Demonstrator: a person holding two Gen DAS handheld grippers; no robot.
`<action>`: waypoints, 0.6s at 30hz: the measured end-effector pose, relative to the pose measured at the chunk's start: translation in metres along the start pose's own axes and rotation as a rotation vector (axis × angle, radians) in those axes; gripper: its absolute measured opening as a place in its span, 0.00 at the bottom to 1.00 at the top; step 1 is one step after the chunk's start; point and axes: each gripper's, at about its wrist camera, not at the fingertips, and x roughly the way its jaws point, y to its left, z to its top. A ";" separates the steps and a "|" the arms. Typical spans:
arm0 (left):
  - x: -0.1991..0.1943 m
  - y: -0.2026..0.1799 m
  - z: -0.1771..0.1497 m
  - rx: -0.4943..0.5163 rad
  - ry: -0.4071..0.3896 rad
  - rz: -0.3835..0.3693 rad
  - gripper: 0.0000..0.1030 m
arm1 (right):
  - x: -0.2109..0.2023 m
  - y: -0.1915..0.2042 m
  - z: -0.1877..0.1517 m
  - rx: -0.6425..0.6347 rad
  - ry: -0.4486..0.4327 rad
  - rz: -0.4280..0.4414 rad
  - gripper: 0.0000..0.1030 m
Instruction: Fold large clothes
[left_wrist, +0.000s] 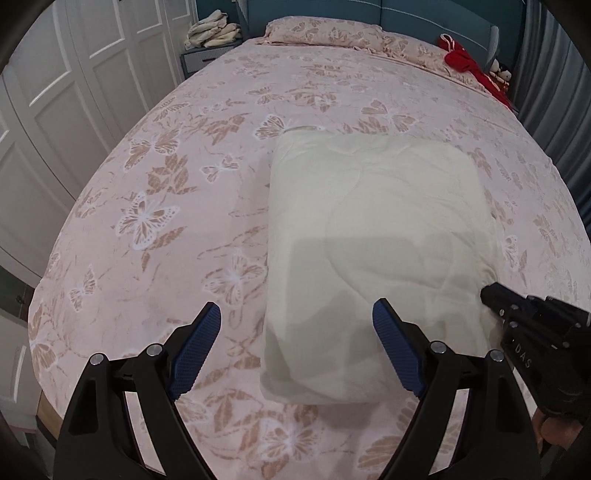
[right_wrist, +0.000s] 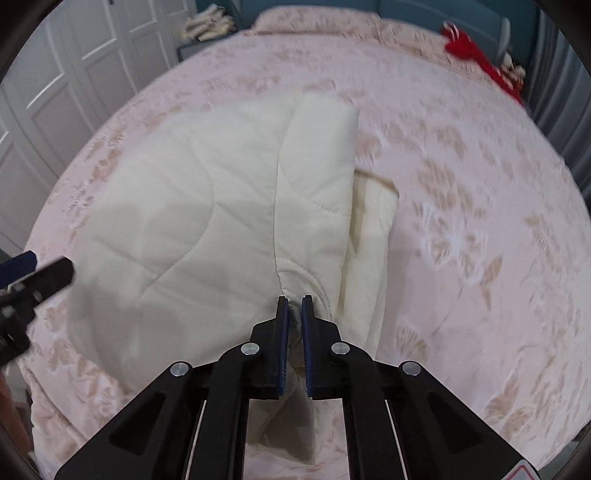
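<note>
pink butterfly bedspread (left_wrist: 155, 221) under cream quilt (left_wrist: 369, 221), right gripper (right_wrist: 295, 300) fingers pinching it, left gripper (left_wrist: 297, 314) fingers wide

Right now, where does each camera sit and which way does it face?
Left wrist: on the left tongs, angled down the bed toward the headboard; open blue pads over the folded cream quilt; right tongs at its right edge.
Right wrist: on the right tongs, facing the same way; pads pinching a quilt fold; left tongs at left.
Shared: quilt, floral bedspread, red garment, white wardrobe doors.
</note>
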 end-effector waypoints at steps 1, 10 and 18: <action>0.006 -0.001 0.000 0.001 0.012 -0.007 0.79 | 0.005 -0.003 -0.003 0.014 0.008 0.002 0.05; 0.040 -0.015 -0.006 0.014 0.057 -0.036 0.78 | 0.034 -0.014 -0.005 0.094 0.070 0.020 0.03; 0.061 -0.028 -0.010 0.052 0.063 -0.004 0.78 | 0.040 -0.008 -0.005 0.060 0.064 -0.005 0.03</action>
